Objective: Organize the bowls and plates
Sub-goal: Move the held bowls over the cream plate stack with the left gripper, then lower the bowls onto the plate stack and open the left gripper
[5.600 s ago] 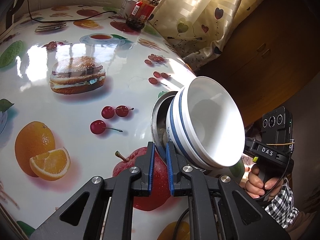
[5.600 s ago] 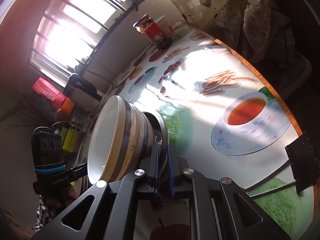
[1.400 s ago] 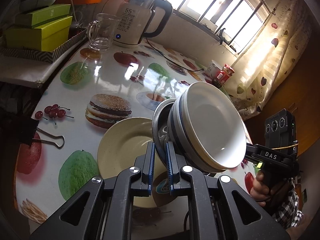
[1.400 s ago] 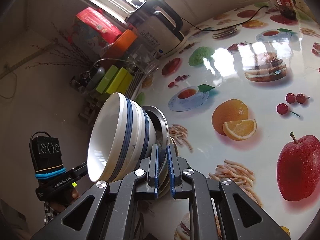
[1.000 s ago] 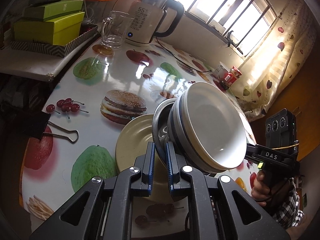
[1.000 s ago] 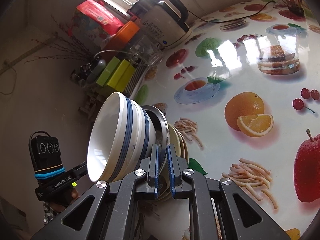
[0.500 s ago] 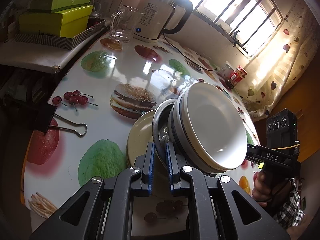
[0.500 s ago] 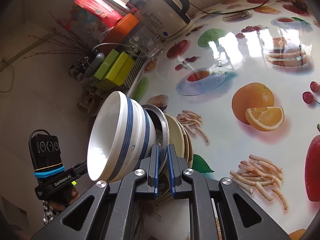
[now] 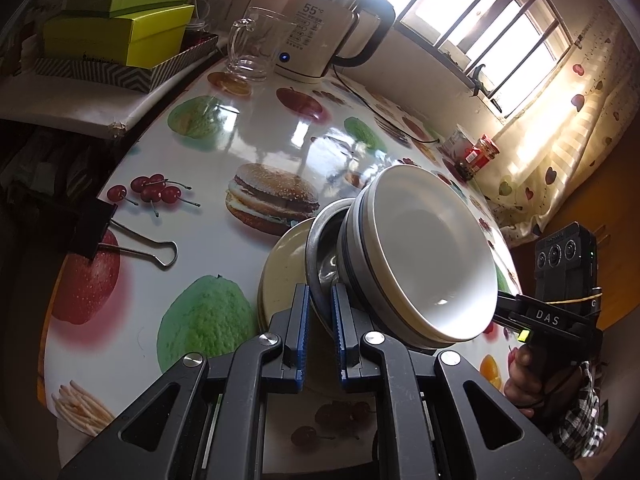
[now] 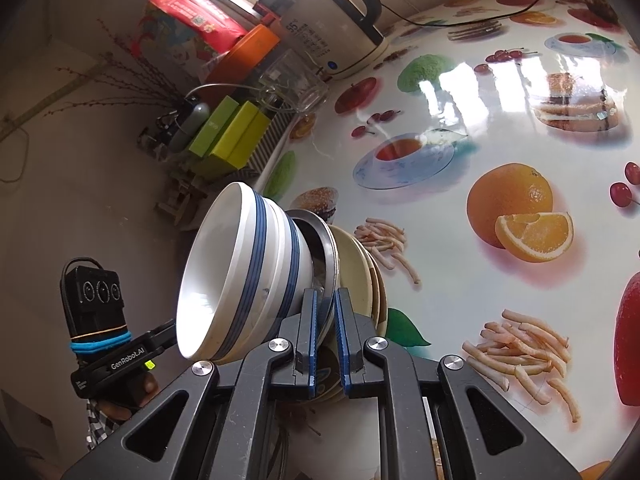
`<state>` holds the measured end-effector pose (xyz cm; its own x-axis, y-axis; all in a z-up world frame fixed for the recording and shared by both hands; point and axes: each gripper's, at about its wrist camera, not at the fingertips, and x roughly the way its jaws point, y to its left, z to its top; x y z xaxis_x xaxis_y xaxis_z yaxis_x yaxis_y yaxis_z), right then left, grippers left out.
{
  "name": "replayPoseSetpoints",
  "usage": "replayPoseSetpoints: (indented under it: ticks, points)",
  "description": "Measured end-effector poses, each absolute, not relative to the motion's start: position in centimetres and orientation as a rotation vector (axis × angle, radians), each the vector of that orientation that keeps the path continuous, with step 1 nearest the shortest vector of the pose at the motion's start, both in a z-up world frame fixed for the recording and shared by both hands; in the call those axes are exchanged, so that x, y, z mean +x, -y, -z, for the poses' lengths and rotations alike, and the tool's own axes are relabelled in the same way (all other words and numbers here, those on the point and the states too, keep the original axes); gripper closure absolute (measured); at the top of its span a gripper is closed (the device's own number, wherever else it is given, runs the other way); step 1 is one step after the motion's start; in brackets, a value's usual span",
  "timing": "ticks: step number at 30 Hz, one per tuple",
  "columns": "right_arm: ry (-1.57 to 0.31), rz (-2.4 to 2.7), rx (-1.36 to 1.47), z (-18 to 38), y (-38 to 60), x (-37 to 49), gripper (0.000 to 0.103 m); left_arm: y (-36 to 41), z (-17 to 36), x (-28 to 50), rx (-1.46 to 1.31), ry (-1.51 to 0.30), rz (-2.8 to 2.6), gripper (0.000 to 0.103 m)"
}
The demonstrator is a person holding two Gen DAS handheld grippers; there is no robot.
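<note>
Both grippers hold one stack from opposite sides. My left gripper (image 9: pixel 319 294) is shut on the rim of a steel plate (image 9: pixel 320 240). Nested white bowls with blue bands (image 9: pixel 424 256) sit in the plate. My right gripper (image 10: pixel 325 300) is shut on the same steel plate (image 10: pixel 322 248), with the bowls (image 10: pixel 248 264) to its left. A stack of cream plates (image 9: pixel 282 268) lies on the table just under the steel plate, and also shows in the right wrist view (image 10: pixel 360 268). Whether they touch is hidden.
The fruit-print table (image 9: pixel 208 184) carries a kettle (image 9: pixel 320 36), a glass mug (image 9: pixel 246 48), a black binder clip (image 9: pixel 104 232) and jars (image 9: pixel 478 156). Green boxes (image 9: pixel 120 28) sit on a shelf at the left. The table edge (image 10: pixel 276 160) drops off beside the stack.
Both grippers have carried the steel plate and bowls across the table to the cream plates, and the stack has come down over them.
</note>
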<state>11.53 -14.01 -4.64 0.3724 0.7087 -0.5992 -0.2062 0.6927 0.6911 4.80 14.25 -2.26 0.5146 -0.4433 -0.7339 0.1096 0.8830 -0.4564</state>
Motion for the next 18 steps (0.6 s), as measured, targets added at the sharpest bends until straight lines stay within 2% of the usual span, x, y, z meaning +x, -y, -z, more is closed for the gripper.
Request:
replayPoseSetpoints:
  ticks: [16, 18]
  points:
    - [-1.017, -0.630, 0.541, 4.27, 13.80, 11.44, 0.091, -14.49, 2.49, 4.81, -0.383, -0.980, 0.333, 0.091]
    - [-1.007, -0.618, 0.528, 4.11, 14.01, 11.27, 0.087, -14.37, 2.40, 4.79, -0.374, -0.980, 0.327, 0.091]
